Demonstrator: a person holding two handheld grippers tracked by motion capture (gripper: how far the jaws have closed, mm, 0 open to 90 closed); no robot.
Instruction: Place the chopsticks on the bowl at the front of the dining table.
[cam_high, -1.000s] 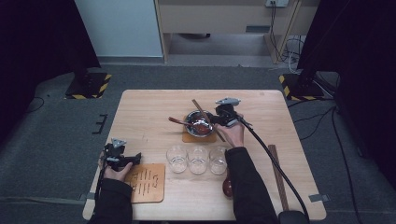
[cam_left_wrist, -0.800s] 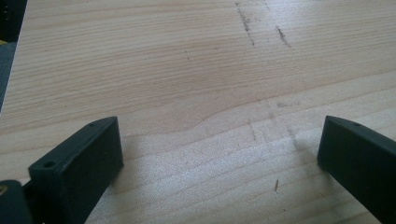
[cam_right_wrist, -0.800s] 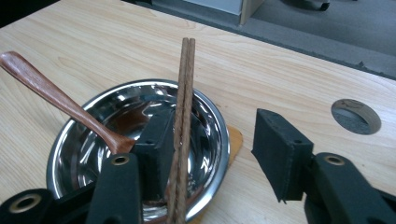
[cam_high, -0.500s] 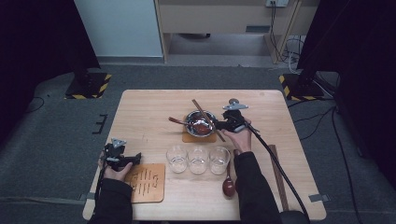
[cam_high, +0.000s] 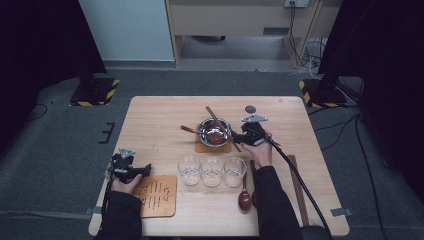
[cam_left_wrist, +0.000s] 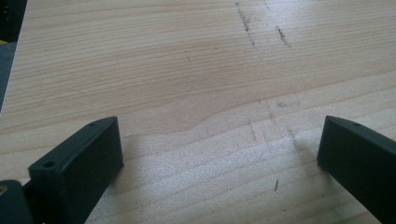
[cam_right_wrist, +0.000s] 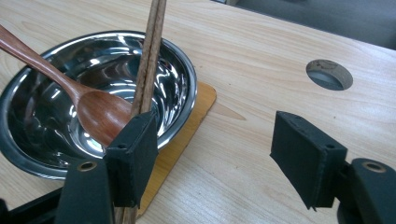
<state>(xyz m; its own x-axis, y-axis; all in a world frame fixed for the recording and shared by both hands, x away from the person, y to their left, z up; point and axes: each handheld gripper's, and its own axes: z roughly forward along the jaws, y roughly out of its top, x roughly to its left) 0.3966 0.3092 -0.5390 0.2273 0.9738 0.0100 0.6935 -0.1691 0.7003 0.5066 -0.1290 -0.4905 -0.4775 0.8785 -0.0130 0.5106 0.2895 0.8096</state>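
Nearest the counter's (cam_high: 150, 115) front edge, toward its left corner, the left hand-held gripper (cam_high: 131, 169) rests just beside a slotted wooden board (cam_high: 156, 195); in the left gripper view its jaws are spread wide over bare wood, with nothing between them. Farther in, three empty glasses (cam_high: 212, 171) stand in a row, with two dark wooden spoons (cam_high: 245, 197) lying near the front edge to their right. Beyond the glasses, near the counter's middle, a steel bowl (cam_right_wrist: 93, 98) sits on a thin wooden mat (cam_right_wrist: 196, 109). A wooden spoon (cam_right_wrist: 100, 114) lies in the bowl, and a pair of chopsticks (cam_right_wrist: 149, 65) slants across its rim. The right hand-held gripper (cam_right_wrist: 215, 149) is at the bowl's right side. Its jaws have just been opening and now stand apart: the chopsticks run down along the outer face of the left jaw, not between the two, and only bare counter lies in the gap. A round hole (cam_right_wrist: 329, 73) marks the counter farther back.
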